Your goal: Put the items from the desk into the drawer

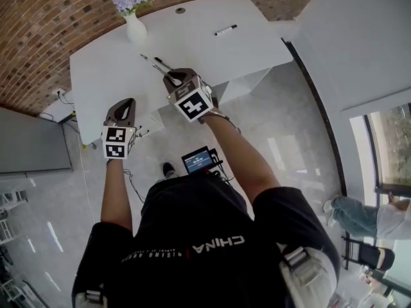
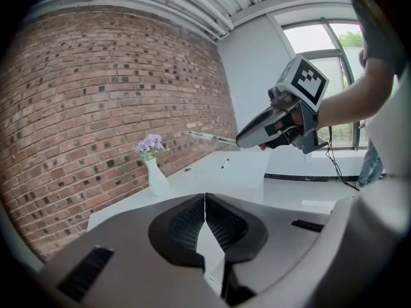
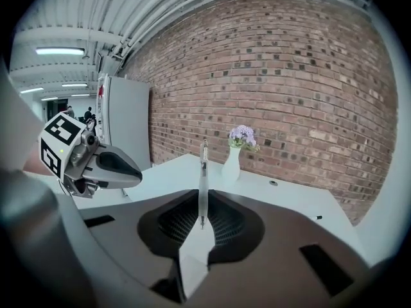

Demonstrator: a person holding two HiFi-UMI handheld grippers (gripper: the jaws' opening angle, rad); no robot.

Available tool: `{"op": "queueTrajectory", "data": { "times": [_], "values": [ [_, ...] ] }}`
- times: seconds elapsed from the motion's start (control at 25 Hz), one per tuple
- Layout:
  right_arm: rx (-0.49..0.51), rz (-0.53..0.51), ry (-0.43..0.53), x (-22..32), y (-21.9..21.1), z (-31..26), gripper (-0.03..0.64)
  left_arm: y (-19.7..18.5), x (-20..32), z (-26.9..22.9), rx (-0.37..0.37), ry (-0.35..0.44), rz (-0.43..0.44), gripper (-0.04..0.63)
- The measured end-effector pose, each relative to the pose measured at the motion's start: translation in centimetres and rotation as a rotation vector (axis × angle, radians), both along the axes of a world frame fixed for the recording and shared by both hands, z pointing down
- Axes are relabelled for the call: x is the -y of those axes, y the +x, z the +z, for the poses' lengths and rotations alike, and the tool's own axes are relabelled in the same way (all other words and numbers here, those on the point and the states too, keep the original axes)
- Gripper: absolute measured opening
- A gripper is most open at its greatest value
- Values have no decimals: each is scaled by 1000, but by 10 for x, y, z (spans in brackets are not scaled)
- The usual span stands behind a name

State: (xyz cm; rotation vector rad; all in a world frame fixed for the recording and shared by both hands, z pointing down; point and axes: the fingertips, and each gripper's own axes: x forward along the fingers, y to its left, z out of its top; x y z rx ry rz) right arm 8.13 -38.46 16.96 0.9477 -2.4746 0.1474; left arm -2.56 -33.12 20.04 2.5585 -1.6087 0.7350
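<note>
Desk top is mostly bare, w/ wide free room in the middle and at the front. Obstacles: vase at back-left, near the brick wall, and marker lying at back-right, well apart from the vase. Between them the way is open. Right claw grips a pen that sticks out fwd toward the vase, not touching it. Left claw, jaws together, is near the front-left corner, apart from the right claw.

Smooth matt white desk, rough brick wall, glossy vase, clear plastic pen
</note>
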Motion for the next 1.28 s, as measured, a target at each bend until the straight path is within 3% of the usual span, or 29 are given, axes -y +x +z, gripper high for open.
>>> {"op": "queueTrajectory", "data": {
  "times": [0.12,0.44,1.04,1.28],
  "values": [
    [-4,-42,-5,-21,28,9,52,33,-19,0,2,-6,-5,14],
    [11,-105,-50,-48,47,37,52,66,-62,21,15,-48,-36,14],
    [29,-72,-73,-95,-13,32,54,-9,-112,18,-13,-49,-49,12],
    [11,-91,-87,-99,-12,37,54,-14,-117,19,-11,-54,-66,14]
  ]
}}
